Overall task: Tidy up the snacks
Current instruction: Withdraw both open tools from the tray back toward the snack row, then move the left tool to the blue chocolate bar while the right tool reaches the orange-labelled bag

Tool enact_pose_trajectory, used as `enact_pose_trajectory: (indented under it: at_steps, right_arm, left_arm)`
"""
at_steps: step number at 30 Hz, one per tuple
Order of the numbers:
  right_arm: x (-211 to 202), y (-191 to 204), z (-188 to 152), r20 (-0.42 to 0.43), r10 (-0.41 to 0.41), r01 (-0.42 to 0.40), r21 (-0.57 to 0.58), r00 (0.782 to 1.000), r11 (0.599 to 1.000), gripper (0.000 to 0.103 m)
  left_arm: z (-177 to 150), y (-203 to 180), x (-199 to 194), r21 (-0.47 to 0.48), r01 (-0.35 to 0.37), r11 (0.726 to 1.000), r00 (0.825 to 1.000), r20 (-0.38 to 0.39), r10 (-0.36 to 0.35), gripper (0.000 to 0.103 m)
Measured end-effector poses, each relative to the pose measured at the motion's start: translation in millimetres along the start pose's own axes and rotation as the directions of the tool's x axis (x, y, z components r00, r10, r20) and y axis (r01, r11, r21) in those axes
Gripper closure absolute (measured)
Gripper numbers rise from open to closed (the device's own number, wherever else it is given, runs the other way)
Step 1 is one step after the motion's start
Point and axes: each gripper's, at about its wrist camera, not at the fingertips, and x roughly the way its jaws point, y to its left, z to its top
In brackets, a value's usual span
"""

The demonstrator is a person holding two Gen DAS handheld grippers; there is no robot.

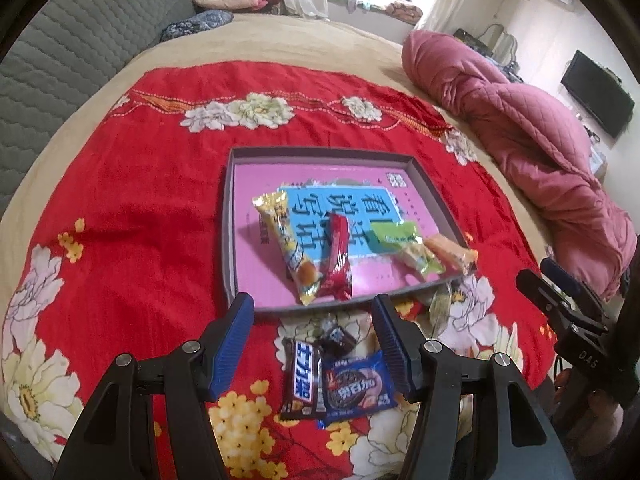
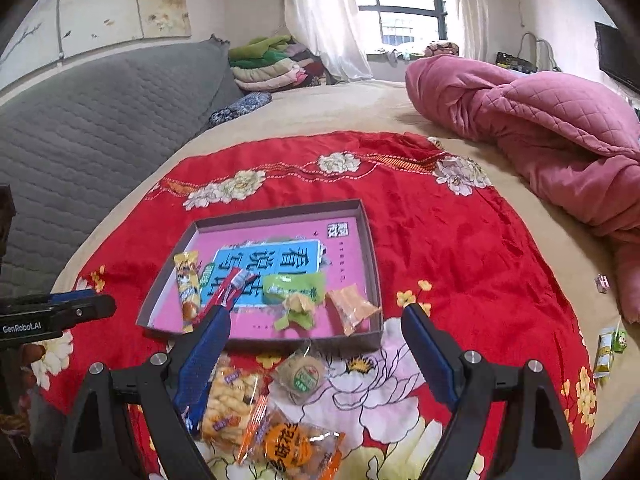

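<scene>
While both grippers' jaws gape wide, empty: tray point(image 2: 370, 240) mid-frame holds five snacks; left gripper point(image 1: 314, 316) over three wrappers, right gripper point(image 2: 316, 330) over three.

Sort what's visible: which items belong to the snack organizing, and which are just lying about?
Job:
- box tray holding four wrapped snacks
- brown candy bar
- blue cookie pack
- cracker bag
- orange pastry pack
- round green snack

Lying about:
- pink quilt
- folded blankets
- juice cartons
</scene>
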Motion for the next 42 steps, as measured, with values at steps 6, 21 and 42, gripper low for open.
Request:
enact_pose_trajectory:
  at_steps: [6, 21, 42]
  right_arm:
    - [-3, 5, -15, -0.03, 0.03, -0.031, -0.031, 0.999, 0.999, 0.016]
    - [-7, 11, -24, -0.054, 0.063, -0.067, -0.073, 0.997, 0.995, 0.014]
    - [3, 16, -47, -0.138, 0.097, -0.117, -0.148, 0.986, 0.982, 0.014]
  left_arm:
    - [-12, -3, 5, 0.014, -0.011, 1.0, 0.999, -0.035, 0.012, 0.04]
    - [-22, -5, 4, 0.026, -0.017, 1.0, 0.998, -0.062, 0.018, 0.04]
    - [-40, 9, 23, 0.005, -0.029, 1.0, 0.983, -0.179, 0.029, 0.039]
